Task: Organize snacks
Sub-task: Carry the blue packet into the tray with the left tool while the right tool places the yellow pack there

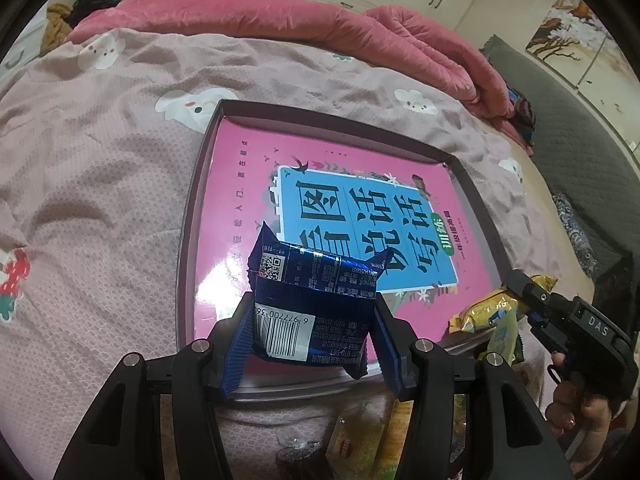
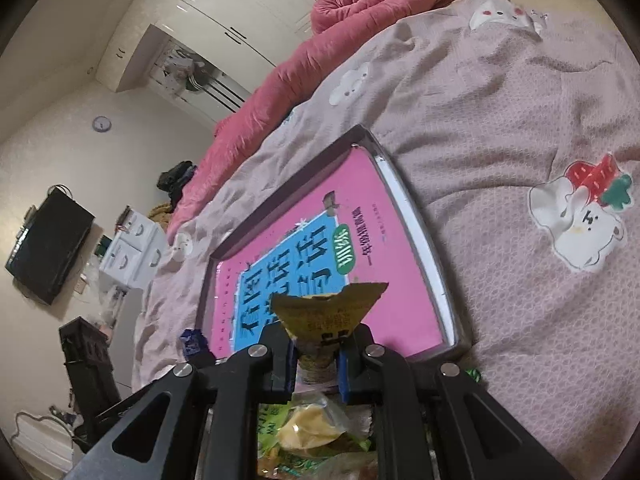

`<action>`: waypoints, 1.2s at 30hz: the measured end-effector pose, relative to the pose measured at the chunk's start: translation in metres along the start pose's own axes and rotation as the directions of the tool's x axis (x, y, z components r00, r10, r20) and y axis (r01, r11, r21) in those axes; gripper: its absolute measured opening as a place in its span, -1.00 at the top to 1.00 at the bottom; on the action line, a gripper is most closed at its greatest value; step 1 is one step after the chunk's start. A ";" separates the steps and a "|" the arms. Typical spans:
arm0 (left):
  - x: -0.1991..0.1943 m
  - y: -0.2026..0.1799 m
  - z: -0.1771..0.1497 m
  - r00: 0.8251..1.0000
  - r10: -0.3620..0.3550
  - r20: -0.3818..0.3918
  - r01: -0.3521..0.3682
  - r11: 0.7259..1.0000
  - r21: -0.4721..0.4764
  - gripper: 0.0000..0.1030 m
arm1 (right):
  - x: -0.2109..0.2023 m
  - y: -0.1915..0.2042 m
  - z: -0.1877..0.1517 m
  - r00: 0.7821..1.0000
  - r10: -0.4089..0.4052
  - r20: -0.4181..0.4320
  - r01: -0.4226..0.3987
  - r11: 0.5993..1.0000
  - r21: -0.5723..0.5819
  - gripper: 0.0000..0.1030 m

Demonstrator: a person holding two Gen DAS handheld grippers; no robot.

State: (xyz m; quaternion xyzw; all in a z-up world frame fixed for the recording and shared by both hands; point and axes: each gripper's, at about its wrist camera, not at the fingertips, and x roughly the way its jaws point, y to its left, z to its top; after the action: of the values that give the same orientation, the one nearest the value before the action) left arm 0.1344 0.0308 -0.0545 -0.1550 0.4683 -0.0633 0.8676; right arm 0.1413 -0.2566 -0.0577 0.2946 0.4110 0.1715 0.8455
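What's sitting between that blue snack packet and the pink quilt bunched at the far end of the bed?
In the left wrist view, past the blue packet comes the tray holding a pink book, then bare bedsheet up to the quilt.

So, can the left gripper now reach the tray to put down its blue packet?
Probably yes. The left gripper holds the blue packet just over the tray near edge, with nothing between them.
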 end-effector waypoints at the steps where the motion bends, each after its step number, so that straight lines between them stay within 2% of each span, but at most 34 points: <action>1: 0.001 0.000 0.000 1.000 0.000 -0.002 0.000 1.000 0.001 -0.09 | 0.001 -0.001 0.001 1.000 -0.019 -0.003 0.019 1.000 0.002 0.65; 7: 0.003 0.001 -0.001 1.000 -0.001 -0.009 0.001 1.000 -0.005 -0.10 | 0.002 0.002 0.001 0.996 -0.091 -0.008 0.091 0.995 -0.032 0.57; 10: 0.003 0.000 -0.001 1.000 0.004 -0.009 -0.004 1.000 -0.002 -0.10 | 0.002 0.001 0.001 0.990 -0.137 -0.015 0.136 0.990 -0.037 0.36; 18: 0.003 0.000 -0.001 1.000 0.007 -0.014 -0.007 1.000 0.004 -0.11 | -0.004 0.010 0.001 0.976 -0.214 -0.030 0.211 0.975 -0.072 0.11; 23: 0.004 0.000 -0.002 1.000 0.018 -0.018 -0.018 1.000 0.003 -0.13 | -0.011 0.020 -0.002 0.963 -0.270 -0.027 0.265 0.957 -0.116 -0.14; 31: 0.002 -0.001 -0.002 0.999 0.031 -0.020 -0.031 0.999 0.009 -0.14 | -0.026 0.018 -0.005 0.965 -0.262 -0.005 0.261 0.961 -0.091 -0.15; 34: 0.001 -0.003 -0.002 0.999 0.033 -0.022 -0.032 0.999 0.013 -0.14 | -0.022 0.025 -0.007 0.954 -0.301 0.013 0.299 0.943 -0.147 -0.13; 36: 0.000 -0.004 -0.003 0.999 0.035 -0.021 -0.034 0.999 0.018 -0.15 | -0.017 0.028 -0.008 0.947 -0.320 0.019 0.318 0.932 -0.174 -0.04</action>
State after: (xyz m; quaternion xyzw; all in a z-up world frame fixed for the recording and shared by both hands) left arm 0.1320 0.0266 -0.0545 -0.1383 0.4795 -0.0541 0.8649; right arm 0.1232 -0.2409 -0.0340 0.1480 0.4410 0.0689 0.8825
